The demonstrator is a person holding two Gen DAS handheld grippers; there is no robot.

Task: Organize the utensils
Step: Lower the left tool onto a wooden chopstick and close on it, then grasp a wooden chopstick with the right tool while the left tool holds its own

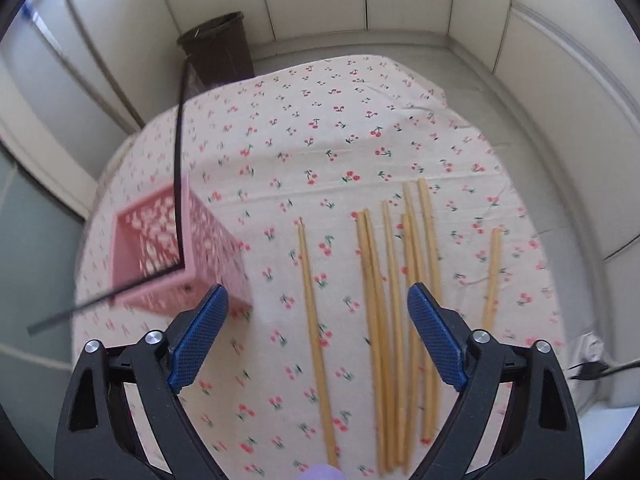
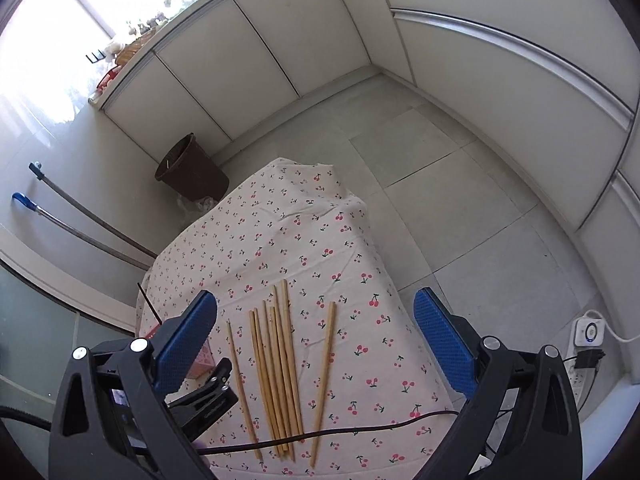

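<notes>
No legible brand, label or writing appears in either view.

Left-wrist view, left to right: a pink perforated basket [image 1: 176,252] stands on the cherry-print tablecloth [image 1: 320,128]. Two thin black chopsticks [image 1: 178,160] stand in it, leaning out over its rim; the rest of its contents cannot be determined because of blur. The left gripper [image 1: 318,300] is spread wide with nothing between its blue pads [image 1: 200,340]. Beyond it, wooden chopsticks [image 1: 384,320] lie loose on the cloth: one single stick at left, a close group in the middle, one single stick at right. A dark brown waste bin [image 1: 224,48] stands on the floor behind the table.

Right-wrist view: the right gripper [image 2: 316,316] is spread wide and empty above the same chopsticks. A black cable [image 2: 360,428] crosses their near ends. A white power strip [image 2: 586,336] lies on the floor at right.
</notes>
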